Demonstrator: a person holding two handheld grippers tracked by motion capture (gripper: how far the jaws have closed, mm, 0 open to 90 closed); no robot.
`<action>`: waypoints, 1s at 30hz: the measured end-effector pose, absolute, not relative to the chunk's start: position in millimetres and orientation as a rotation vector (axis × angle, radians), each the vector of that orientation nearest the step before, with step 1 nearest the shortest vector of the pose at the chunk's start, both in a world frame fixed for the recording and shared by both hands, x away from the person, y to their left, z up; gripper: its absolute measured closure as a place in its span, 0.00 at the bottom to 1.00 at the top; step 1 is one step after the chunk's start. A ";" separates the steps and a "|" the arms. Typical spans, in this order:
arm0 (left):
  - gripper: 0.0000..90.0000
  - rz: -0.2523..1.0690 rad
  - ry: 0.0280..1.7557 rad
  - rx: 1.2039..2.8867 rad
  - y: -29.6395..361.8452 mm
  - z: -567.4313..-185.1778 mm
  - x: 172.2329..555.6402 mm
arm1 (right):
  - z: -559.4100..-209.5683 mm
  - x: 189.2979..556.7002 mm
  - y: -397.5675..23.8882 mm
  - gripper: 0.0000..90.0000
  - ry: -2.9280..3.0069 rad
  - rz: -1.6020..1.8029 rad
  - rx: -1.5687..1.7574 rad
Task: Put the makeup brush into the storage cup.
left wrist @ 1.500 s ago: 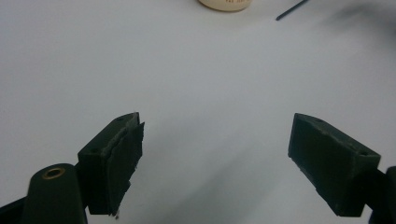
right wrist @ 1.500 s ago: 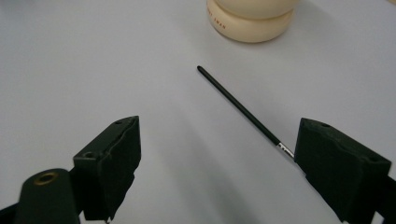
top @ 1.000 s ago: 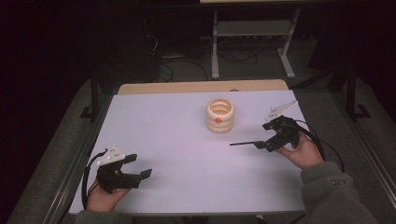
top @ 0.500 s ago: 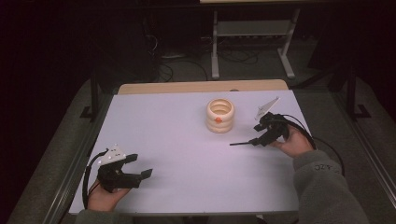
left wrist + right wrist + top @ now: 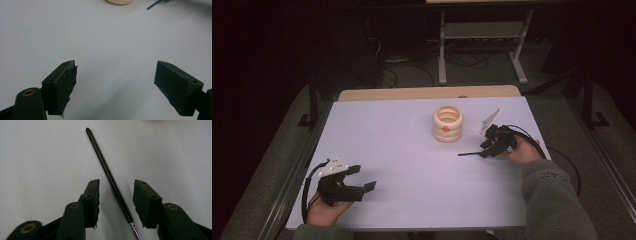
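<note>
A thin black paintbrush (image 5: 469, 153) with a metal ferrule lies flat on the white table (image 5: 402, 140), right of centre. My right gripper (image 5: 486, 150) is lowered over its ferrule end. In the right gripper view the brush handle (image 5: 107, 173) runs between the two jaws of that gripper (image 5: 116, 182). The jaws have just been closing, but a gap remains on each side and neither pad touches the handle. A cream ribbed holder (image 5: 447, 123) with an orange dot stands upright just behind and left of the brush. My left gripper (image 5: 364, 177) rests at the near left, open and empty (image 5: 116, 67).
A wooden strip (image 5: 427, 93) borders the table's far edge. Behind it on the dark floor stand a metal frame (image 5: 482, 45) and loose cables. A black cable (image 5: 557, 160) trails from the right gripper off the table's right edge.
The right hand has moved left and down over the brush, and its jaws have narrowed around the handle. The brush, the holder and the left gripper have stayed put.
</note>
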State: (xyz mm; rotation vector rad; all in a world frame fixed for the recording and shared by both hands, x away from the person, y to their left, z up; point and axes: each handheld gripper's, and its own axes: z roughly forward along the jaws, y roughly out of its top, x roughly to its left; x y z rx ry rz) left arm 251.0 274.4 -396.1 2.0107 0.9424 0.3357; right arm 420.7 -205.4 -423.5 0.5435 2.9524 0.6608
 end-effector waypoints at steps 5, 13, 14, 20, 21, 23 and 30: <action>0.19 0.336 0.938 2.019 274.2 -396.2 251.5 | -426.5 423.8 -206.3 0.75 2.978 0.626 0.507; 0.20 0.332 0.936 2.020 272.2 -397.2 251.9 | -425.8 426.4 -204.4 0.91 3.005 0.599 0.400; 0.20 0.332 0.934 2.024 272.0 -397.1 252.1 | -425.8 426.0 -203.9 0.93 3.010 0.599 0.385; 0.20 0.332 0.927 2.034 272.0 -397.6 252.3 | -427.4 428.0 -207.0 0.94 3.019 0.644 0.379; 0.20 0.331 0.928 2.034 272.0 -397.5 252.3 | -427.4 428.0 -207.0 0.94 3.019 0.644 0.379; 0.20 0.329 0.931 2.028 272.2 -397.8 252.3 | -427.5 428.5 -208.3 0.94 3.023 0.655 0.383; 0.20 0.329 0.932 2.031 272.8 -397.6 252.1 | -425.2 425.1 -210.7 0.94 3.023 0.668 0.361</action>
